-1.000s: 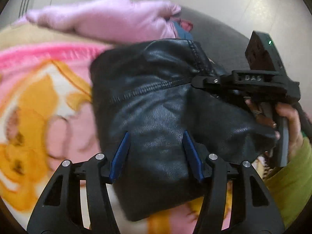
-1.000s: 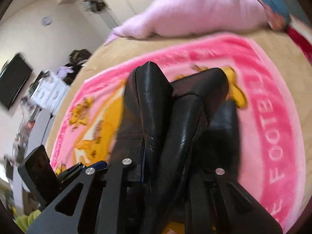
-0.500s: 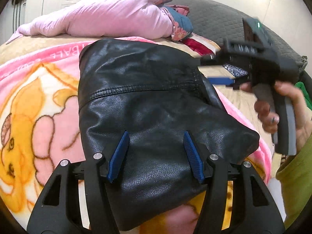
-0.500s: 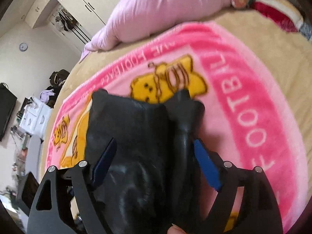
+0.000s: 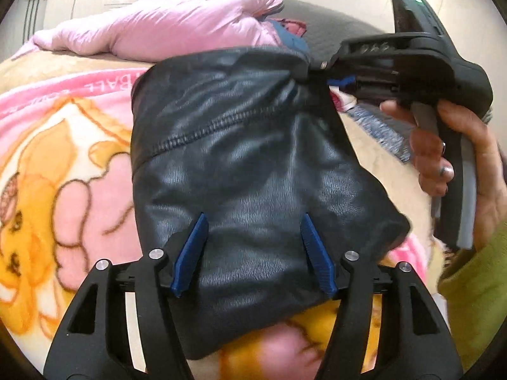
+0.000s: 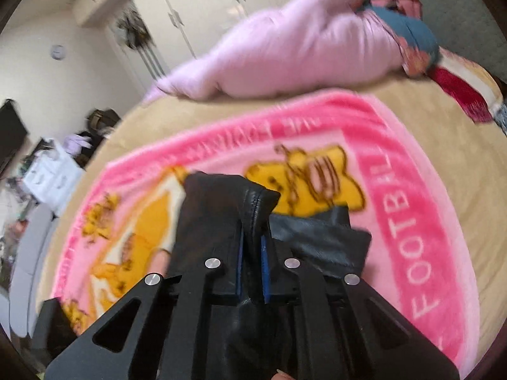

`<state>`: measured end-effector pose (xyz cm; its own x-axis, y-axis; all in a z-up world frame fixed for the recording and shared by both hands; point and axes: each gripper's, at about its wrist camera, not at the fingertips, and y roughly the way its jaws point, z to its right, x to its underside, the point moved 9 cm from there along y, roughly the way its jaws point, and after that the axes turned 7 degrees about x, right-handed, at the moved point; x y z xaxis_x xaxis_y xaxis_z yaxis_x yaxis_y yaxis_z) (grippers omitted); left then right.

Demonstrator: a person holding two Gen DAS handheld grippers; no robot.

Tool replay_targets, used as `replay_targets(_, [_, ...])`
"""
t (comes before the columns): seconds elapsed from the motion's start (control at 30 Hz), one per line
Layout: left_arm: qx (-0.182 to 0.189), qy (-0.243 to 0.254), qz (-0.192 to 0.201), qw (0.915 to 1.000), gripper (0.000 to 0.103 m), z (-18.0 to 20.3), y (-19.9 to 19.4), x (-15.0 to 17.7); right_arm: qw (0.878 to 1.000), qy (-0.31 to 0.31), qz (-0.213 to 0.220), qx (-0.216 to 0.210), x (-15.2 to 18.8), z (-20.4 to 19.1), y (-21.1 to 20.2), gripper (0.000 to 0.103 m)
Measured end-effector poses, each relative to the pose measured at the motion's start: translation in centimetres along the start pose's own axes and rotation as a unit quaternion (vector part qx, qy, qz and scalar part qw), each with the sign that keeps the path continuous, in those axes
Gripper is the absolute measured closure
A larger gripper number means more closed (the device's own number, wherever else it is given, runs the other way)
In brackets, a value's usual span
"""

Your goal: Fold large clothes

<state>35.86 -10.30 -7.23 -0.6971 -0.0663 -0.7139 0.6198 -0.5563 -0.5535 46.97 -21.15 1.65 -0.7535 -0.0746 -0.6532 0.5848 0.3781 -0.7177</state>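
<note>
A black leather jacket [image 5: 253, 158] lies folded into a thick bundle on a pink cartoon blanket [image 5: 63, 158]. My left gripper [image 5: 253, 253] sits over the bundle's near end. Its jaws are opening and leather bulges between the blue pads, which do not clearly press on it. In the left wrist view my right gripper [image 5: 317, 74] pinches the jacket's far right corner. In the right wrist view its jaws [image 6: 252, 253] are closing tight on an upright fold of the jacket [image 6: 215, 209].
A pale pink quilt [image 5: 158, 28] and a blue and red cloth [image 6: 408, 31] lie at the far end of the bed. A hand [image 5: 443, 158] in a green sleeve [image 5: 475, 285] holds the right gripper. White wardrobes and a cluttered floor stand beyond the bed.
Half a second ago the right gripper stood wide open over the jacket; now it is closed on a fold at the far corner and has risen. The left gripper has stayed in place.
</note>
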Motion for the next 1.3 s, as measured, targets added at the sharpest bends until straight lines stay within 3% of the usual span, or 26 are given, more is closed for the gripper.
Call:
replay_targets(0.1, [0.023,0.010,-0.006,0.9997,0.042,1.6,0.1,0.1,0.999,-0.023,0.017,0.030,-0.4,1.3,-0.7,0.095])
replay_targets(0.17, [0.027,0.024,-0.017,0.9992,0.042,2.5,0.8,0.5,0.999,-0.006,0.011,0.045,-0.1,3.3,-0.1,0.095])
replay_targets(0.33, [0.037,0.022,-0.032,0.9986,0.042,3.2,2.0,1.0,0.995,0.033,-0.036,0.083,3.8,8.6,4.8,0.089])
replay_targets(0.4, [0.052,0.016,-0.035,0.9979,0.042,3.3,2.2,1.1,0.992,0.047,-0.049,0.110,5.8,10.4,6.8,0.078])
replay_targets(0.47, [0.043,0.029,-0.039,0.9979,0.042,3.5,2.3,1.2,0.990,0.075,-0.060,0.105,6.8,11.1,7.6,0.074])
replay_targets(0.53, [0.028,0.039,-0.040,0.9981,0.040,3.5,2.2,1.3,0.989,0.104,-0.043,0.092,6.3,11.3,6.4,0.060])
replay_targets(0.6, [0.031,0.036,-0.038,0.9981,0.036,3.5,2.0,1.3,0.989,0.118,-0.034,0.080,5.8,11.2,4.7,0.037])
replay_targets(0.7, [0.032,0.027,-0.034,0.9985,0.035,3.2,1.9,1.1,0.987,0.151,-0.033,0.052,6.3,11.1,2.6,0.010])
replay_targets(0.77, [0.035,0.022,-0.032,0.9986,0.035,3.3,1.8,1.1,0.985,0.162,-0.048,0.022,7.0,10.5,2.2,0.006])
replay_targets(0.87, [0.035,0.015,-0.029,0.9988,0.035,3.2,1.3,1.2,0.985,0.147,-0.085,0.035,8.4,9.9,2.7,0.004])
replay_targets(0.9, [0.037,0.013,-0.029,0.9988,0.035,3.3,1.2,1.2,0.983,0.139,-0.103,0.060,9.1,10.1,3.2,0.004])
replay_targets(0.97, [0.041,0.010,-0.032,0.9986,0.035,3.3,0.9,1.3,0.983,0.135,-0.111,0.057,9.7,9.7,3.7,0.011])
replay_targets(1.0, [0.042,0.009,-0.032,0.9986,0.035,3.3,0.8,1.3,0.985,0.135,-0.099,0.029,9.5,8.9,3.5,0.045])
replay_targets(1.03, [0.043,0.007,-0.030,0.9986,0.035,3.3,0.5,1.3,0.987,0.134,-0.092,0.007,9.4,8.2,3.2,0.058])
replay_targets(1.1, [0.041,0.006,-0.020,0.9990,0.035,3.2,-0.2,0.9,0.993,0.103,-0.058,0.015,8.2,7.1,2.0,0.092])
replay_targets(1.23, [0.017,-0.003,0.023,0.9996,0.034,2.1,-2.6,-0.5,0.995,0.082,0.018,-0.060,5.3,3.6,-1.1,0.095])
replay_targets(1.3, [-0.011,-0.007,0.022,0.9997,0.033,1.0,-2.7,-0.8,0.995,0.068,0.032,-0.067,4.3,2.9,-0.9,0.095])
